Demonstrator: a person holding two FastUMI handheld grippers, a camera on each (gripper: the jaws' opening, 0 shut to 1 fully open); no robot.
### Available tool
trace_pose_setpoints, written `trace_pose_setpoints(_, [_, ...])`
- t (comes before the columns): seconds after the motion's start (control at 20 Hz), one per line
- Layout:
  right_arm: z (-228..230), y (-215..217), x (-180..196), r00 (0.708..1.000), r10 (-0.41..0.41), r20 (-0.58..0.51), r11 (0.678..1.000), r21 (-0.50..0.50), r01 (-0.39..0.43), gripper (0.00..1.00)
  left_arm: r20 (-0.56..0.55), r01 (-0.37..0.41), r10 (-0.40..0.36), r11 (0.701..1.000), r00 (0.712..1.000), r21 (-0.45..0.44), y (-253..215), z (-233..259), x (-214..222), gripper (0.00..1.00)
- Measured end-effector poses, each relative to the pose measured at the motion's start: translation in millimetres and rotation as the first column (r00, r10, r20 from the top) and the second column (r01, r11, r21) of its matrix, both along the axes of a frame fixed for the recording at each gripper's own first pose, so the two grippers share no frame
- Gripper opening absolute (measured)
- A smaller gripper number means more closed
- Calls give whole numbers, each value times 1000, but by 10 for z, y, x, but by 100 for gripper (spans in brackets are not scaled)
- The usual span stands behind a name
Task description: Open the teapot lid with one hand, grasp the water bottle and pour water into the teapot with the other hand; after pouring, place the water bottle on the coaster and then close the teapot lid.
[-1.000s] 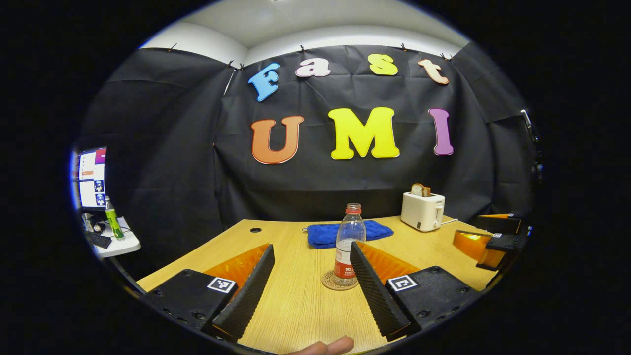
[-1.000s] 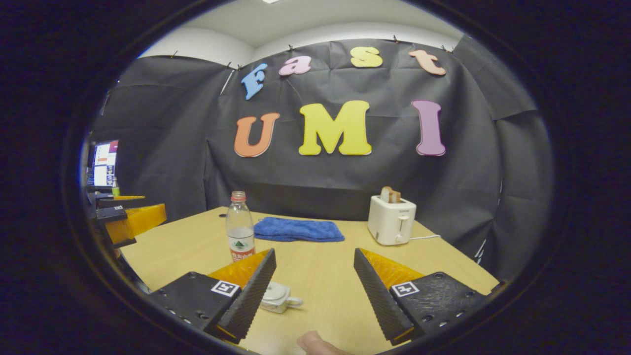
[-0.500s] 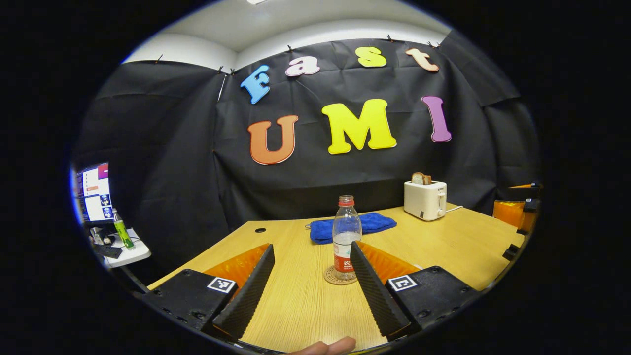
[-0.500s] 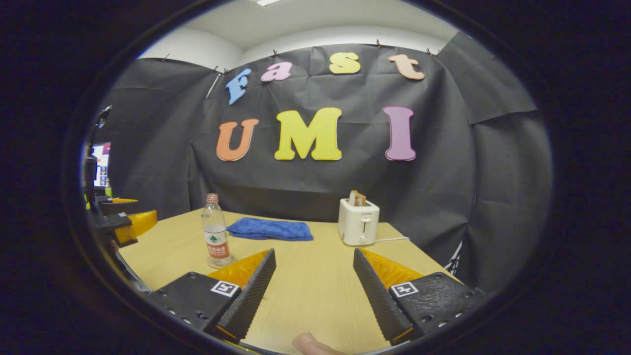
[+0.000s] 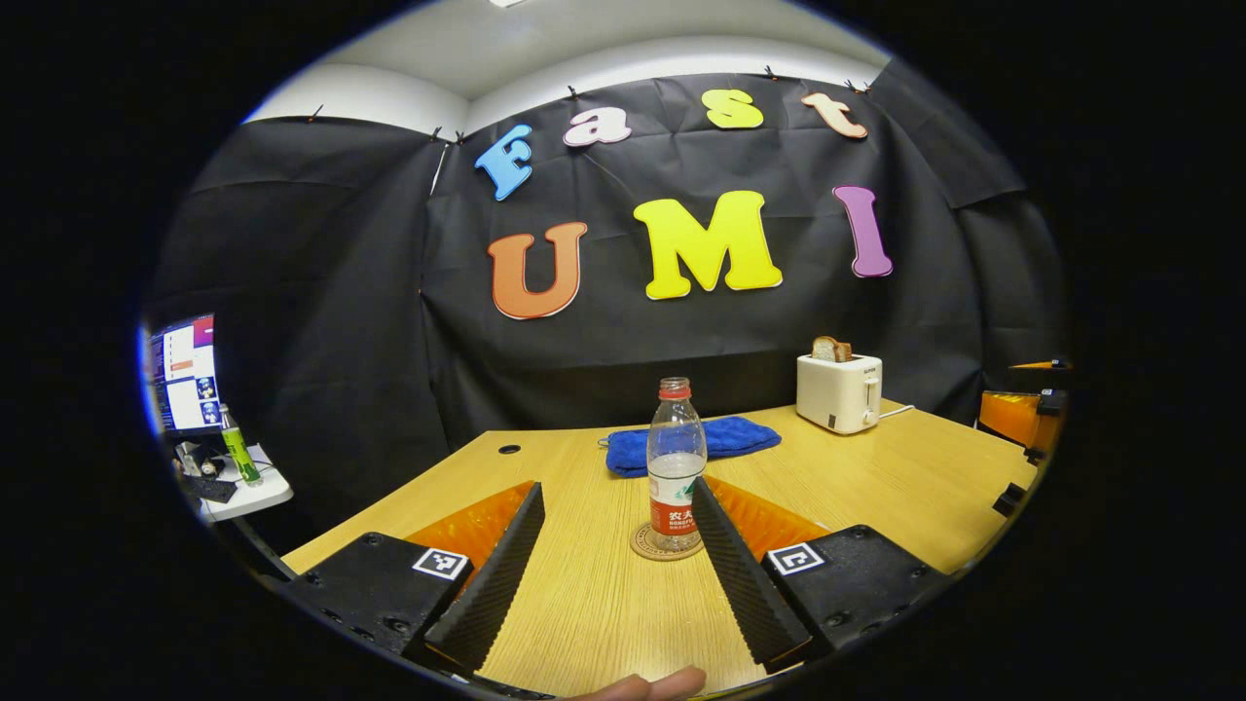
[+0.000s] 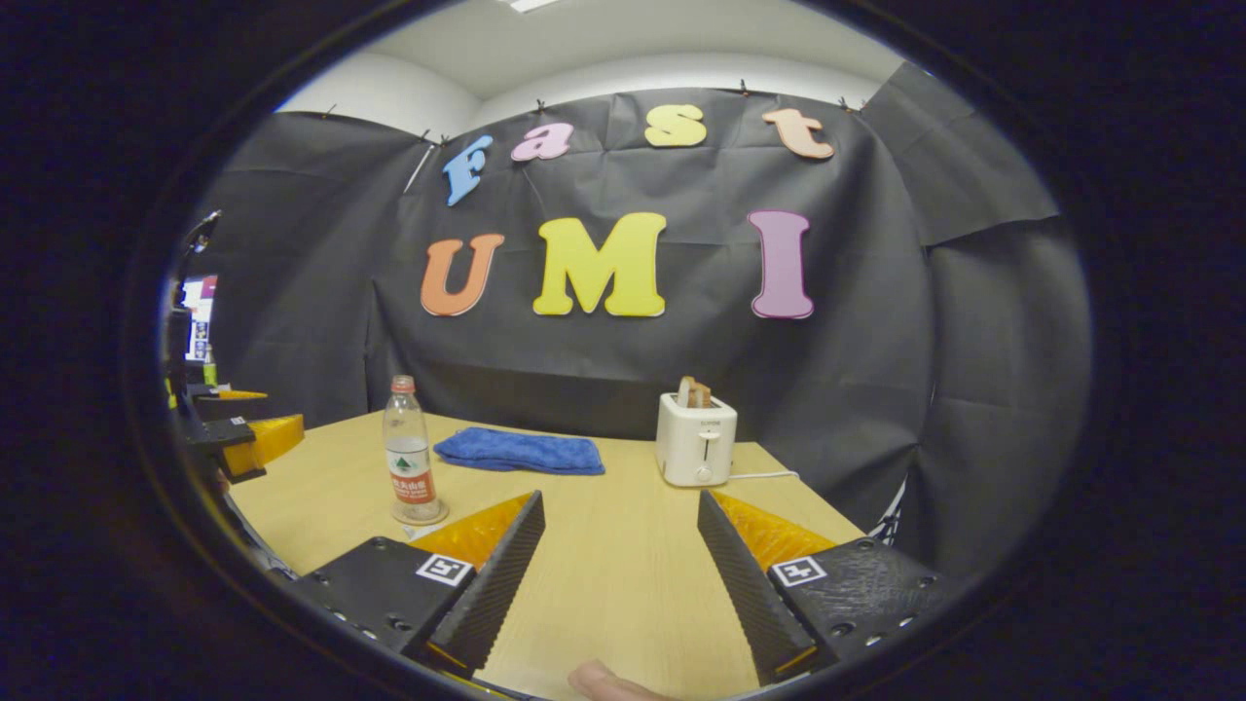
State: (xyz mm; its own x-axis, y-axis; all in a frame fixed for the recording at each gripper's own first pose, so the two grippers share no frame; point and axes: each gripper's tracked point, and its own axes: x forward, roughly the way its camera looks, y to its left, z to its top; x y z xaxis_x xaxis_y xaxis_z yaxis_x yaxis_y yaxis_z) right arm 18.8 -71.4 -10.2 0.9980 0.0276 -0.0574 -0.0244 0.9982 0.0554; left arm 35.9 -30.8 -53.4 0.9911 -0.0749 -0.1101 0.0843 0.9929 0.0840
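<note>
Left gripper view: water bottle (image 5: 676, 458) upright on coaster (image 5: 666, 545) (mid-table), both grippers' jaws spread, grasping nothing.

My wooden table (image 5: 876, 487) carried a round coaster (image 5: 650, 550) with the water bottle (image 5: 676, 458) upright on it. At its twelve o'clock lay a folded blue towel (image 5: 725, 438); a white toaster (image 5: 837, 392) stood toward two o'clock.
</note>
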Motion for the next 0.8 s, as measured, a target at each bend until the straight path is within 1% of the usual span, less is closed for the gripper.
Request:
trace_pose_setpoints(0.1, [16, -48, 2, 1000, -18, 6, 1000, -2, 18, 95, -2, 2, -2, 1000, 1000, 0, 5, 2, 2, 95])
trace_pose_setpoints(0.35, [-28, -105, 58, 1000, -31, 7, 999, 10, 31, 95, -14, 10, -10, 1000, 1000, -23, -3, -16, -4, 95])
trace_pose_setpoints(0.4, [-73, -106, 81, 1000, -31, -5, 999, 15, 31, 97, -14, 7, -7, 1000, 1000, -28, 12, -7, 2, 95])
trace_pose_setpoints(0.5, [-85, -112, 84, 999, -31, -14, 999, 25, 32, 95, -10, 3, -4, 1000, 1000, -31, 28, 4, 0, 95])
trace_pose_setpoints(0.75, [-56, -85, 67, 1000, -22, -6, 999, 22, 23, 95, -2, 8, -8, 999, 1000, -34, -7, 28, -8, 95])
trace_pose_setpoints(0.8, [-61, -61, 60, 1000, -16, -6, 1000, 21, 17, 97, -1, 12, -13, 999, 1000, -33, -20, 22, -13, 96])
